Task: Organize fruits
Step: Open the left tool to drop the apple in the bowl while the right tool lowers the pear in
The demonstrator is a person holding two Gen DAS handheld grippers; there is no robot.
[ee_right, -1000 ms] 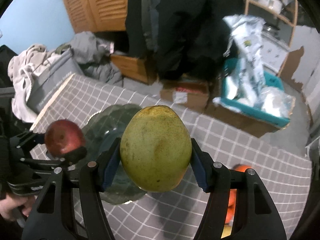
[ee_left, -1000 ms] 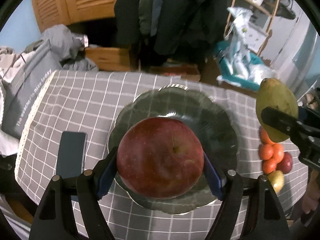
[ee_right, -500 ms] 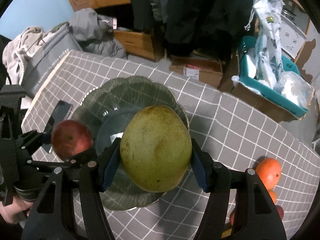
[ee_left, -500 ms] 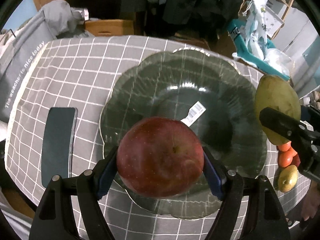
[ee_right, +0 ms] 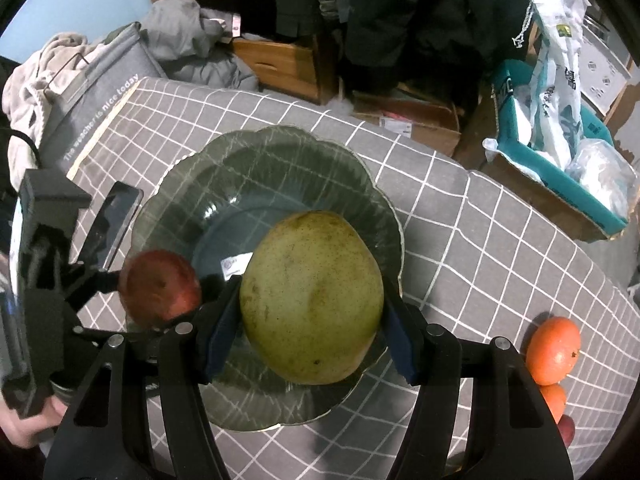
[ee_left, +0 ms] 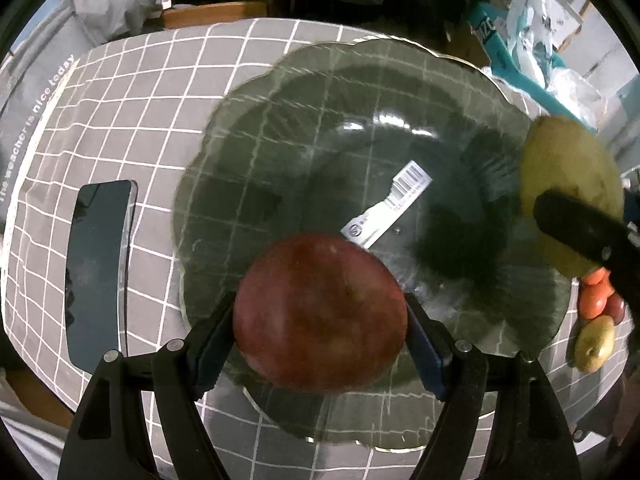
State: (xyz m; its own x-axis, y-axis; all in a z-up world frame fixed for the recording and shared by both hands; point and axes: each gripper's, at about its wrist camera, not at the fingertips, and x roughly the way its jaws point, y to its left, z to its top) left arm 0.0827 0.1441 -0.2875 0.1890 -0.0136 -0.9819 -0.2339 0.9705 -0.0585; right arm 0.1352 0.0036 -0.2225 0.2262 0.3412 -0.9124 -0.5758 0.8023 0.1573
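Observation:
A red apple (ee_left: pixel 320 312) sits between the pads of my left gripper (ee_left: pixel 320 324), which is shut on it just above the near rim of a dark green scalloped glass plate (ee_left: pixel 360 88). My right gripper (ee_right: pixel 312 312) is shut on a large yellow-green mango (ee_right: pixel 312 296) over the same plate (ee_right: pixel 280 152). In the left wrist view the mango (ee_left: pixel 568 188) hangs at the plate's right edge. The right wrist view has the apple (ee_right: pixel 160 284) at the plate's left. A barcode sticker (ee_left: pixel 392 204) lies in the plate's middle.
A dark phone (ee_left: pixel 100 268) lies left of the plate on the grey checked tablecloth (ee_left: pixel 140 100). Oranges (ee_right: pixel 554 350) and other small fruits (ee_left: pixel 596 320) sit on the cloth to the right. Beyond the table are a grey bag (ee_right: pixel 100 80), clothes and boxes.
Both grippers have sunk toward the plate with their fruit and tilted further downward; the plate now fills much more of each view. Neither grip has altered.

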